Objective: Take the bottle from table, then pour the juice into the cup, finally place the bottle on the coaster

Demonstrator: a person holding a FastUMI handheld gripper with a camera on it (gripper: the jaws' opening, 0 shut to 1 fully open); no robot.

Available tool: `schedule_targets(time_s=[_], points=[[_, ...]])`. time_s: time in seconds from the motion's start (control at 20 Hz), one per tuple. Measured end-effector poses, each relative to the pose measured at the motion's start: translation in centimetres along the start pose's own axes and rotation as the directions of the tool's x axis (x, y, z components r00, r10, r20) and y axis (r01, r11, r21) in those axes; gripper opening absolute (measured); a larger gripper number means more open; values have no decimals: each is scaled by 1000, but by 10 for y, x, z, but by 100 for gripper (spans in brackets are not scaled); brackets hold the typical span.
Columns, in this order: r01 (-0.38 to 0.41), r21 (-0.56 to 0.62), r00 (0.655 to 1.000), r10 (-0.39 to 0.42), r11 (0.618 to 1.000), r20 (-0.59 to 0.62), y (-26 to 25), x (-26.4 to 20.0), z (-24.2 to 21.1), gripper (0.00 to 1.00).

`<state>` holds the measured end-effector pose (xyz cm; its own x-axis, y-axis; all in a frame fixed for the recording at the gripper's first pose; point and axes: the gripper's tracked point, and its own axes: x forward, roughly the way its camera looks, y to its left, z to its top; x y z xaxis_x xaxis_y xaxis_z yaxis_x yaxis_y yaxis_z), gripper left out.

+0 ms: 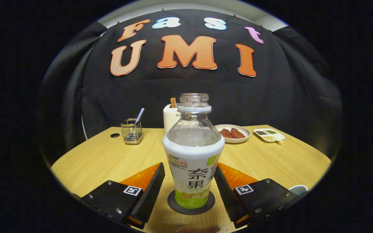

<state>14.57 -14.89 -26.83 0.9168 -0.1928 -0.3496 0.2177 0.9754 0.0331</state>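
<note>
though label-hidden, bottle between open gripper

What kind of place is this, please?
Probably a staged dining table in a recording booth: a wooden table, a food plate and a utensil rack before a black cloth wall.

My gripper carries two flat dark housing blocks, one per finger, each studded with small silver screws at the corners and bearing a square black-and-white marker tag on top. The fingers taper forward as wedge-shaped slabs.
</note>
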Motion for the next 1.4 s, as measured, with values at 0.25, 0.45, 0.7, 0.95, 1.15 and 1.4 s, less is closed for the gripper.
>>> schedule_targets(time_s=[0.25, 0.45, 0.7, 0.95, 1.15, 1.4], points=[[-2, 27, 999, 1, 1000, 38, 6, -35, 17, 97], [-3, 25, 987, -1, 1000, 159, 14, -79, 59, 97], [-32, -71, 979, 46, 997, 199, 59, -138, 100, 97], [-90, -143, 966, 122, 986, 229, 130, -201, 134, 97], [-123, -165, 950, 164, 979, 267, 168, -236, 161, 99], [-155, -118, 930, 185, 981, 318, 177, -269, 186, 99]])
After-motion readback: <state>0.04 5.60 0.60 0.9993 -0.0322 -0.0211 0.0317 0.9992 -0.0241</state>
